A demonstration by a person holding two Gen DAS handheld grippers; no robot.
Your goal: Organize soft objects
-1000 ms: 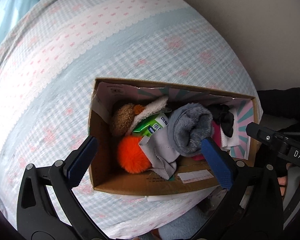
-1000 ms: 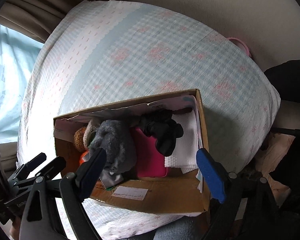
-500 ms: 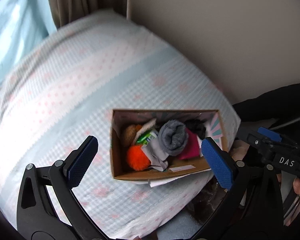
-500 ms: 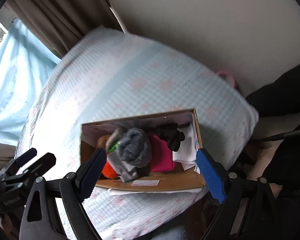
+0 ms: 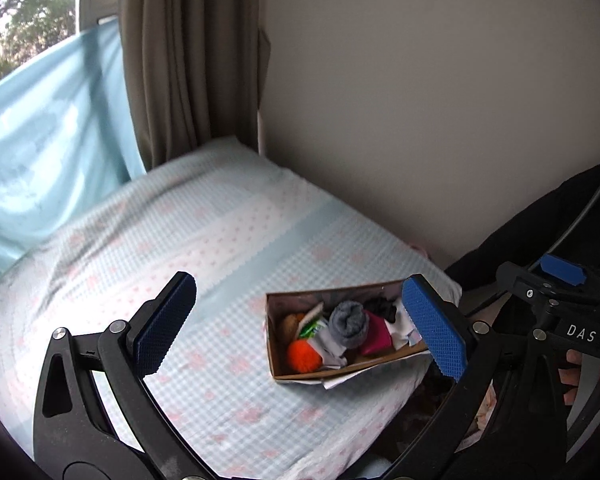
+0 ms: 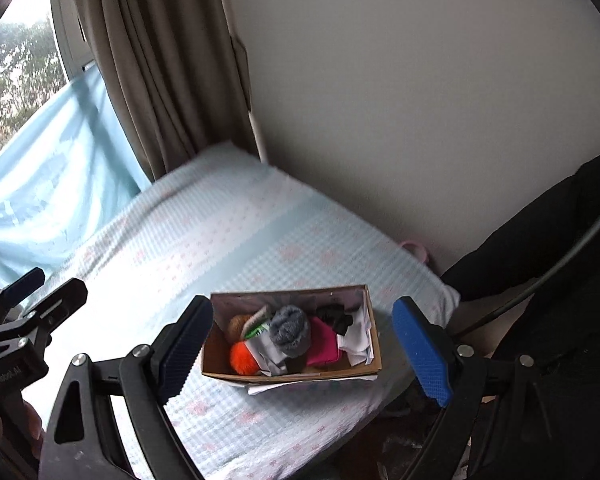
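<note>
A: Left wrist view?
B: Left gripper [image 5: 300, 326] jaws spread wide, nothing btwn them. Cardboard box [image 5: 340, 370] sits on the bed [image 5: 180, 240] near its corner, w/ orange pom-pom [image 5: 303, 356], grey sock [image 5: 349, 323], pink item [image 5: 376, 338] inside.
A: Right wrist view?
B: Right gripper [image 6: 302, 350] jaws also wide apart, holding nothing. Same box below, black cloth [image 6: 334, 316] and white cloth [image 6: 358, 340] at its right end.

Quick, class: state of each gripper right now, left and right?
Left gripper: jaws wide open, holding nothing, raised above the bed.
Right gripper: jaws wide open, holding nothing, framing the cardboard box from above.
</note>
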